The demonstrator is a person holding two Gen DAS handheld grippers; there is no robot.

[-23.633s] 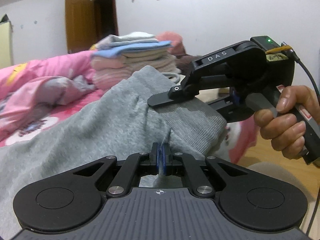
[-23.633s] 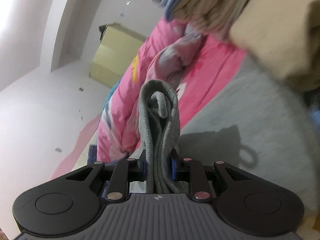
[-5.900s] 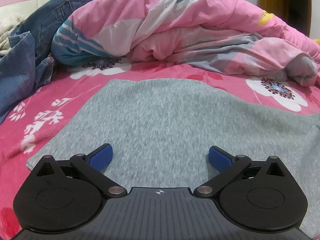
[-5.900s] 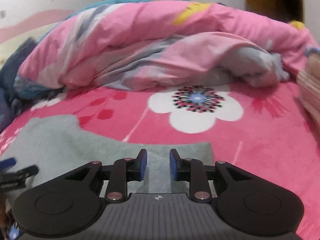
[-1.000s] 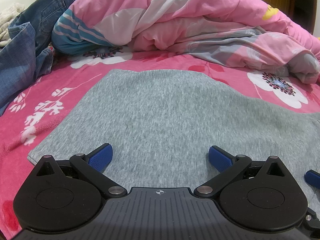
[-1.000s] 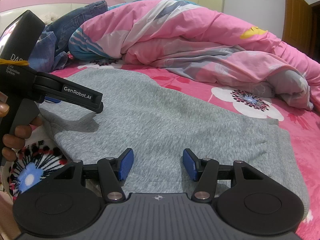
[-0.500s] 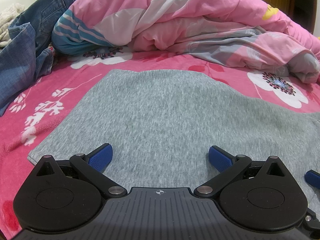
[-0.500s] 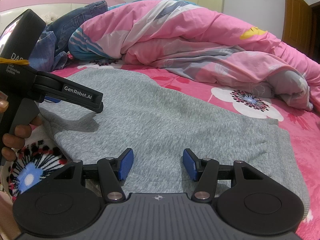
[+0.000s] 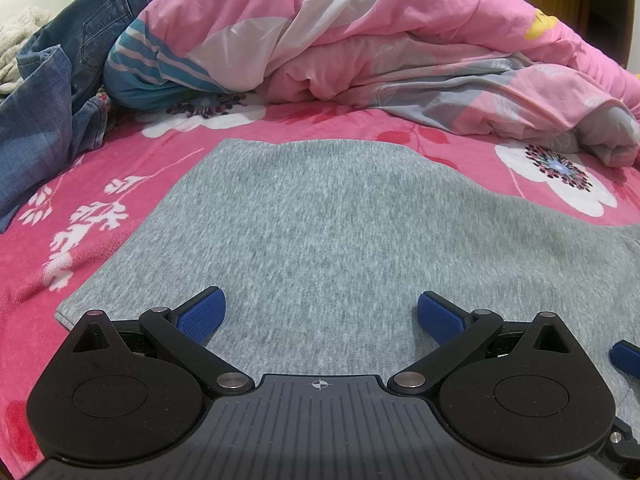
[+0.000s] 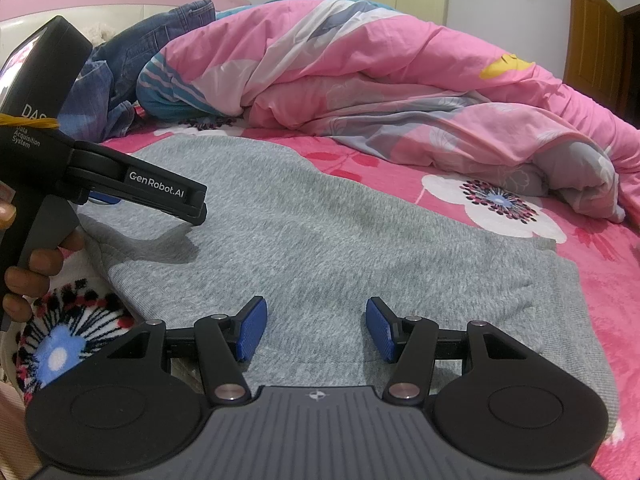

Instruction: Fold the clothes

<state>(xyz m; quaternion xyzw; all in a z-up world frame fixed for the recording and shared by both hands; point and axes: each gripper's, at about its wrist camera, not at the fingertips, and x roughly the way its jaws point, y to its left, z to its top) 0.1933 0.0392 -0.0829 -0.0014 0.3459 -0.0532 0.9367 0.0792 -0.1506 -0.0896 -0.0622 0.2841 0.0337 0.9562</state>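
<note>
Grey sweater [image 9: 340,232], soft heathered knit, lies flat on the pink floral bedsheet [image 9: 132,160] at centre of both views; ribbed hem band runs along its edge at 4 o'clock in the right wrist view. Left gripper [image 9: 319,316] hangs low over the knit, jaws spread wide, blue textured pads [image 9: 202,312] clear of anything, nothing between them. Right gripper [image 10: 316,328] also released, jaws parted about halfway, only bare grey cloth showing in the gap. A hand [image 10: 36,268] wraps the left tool's black handle at 9 o'clock. Puffy pink quilt [image 9: 380,40], crumpled in thick rolls, at 12 o'clock. Denim jeans [image 9: 52,92], rumpled, at 10 o'clock.
</note>
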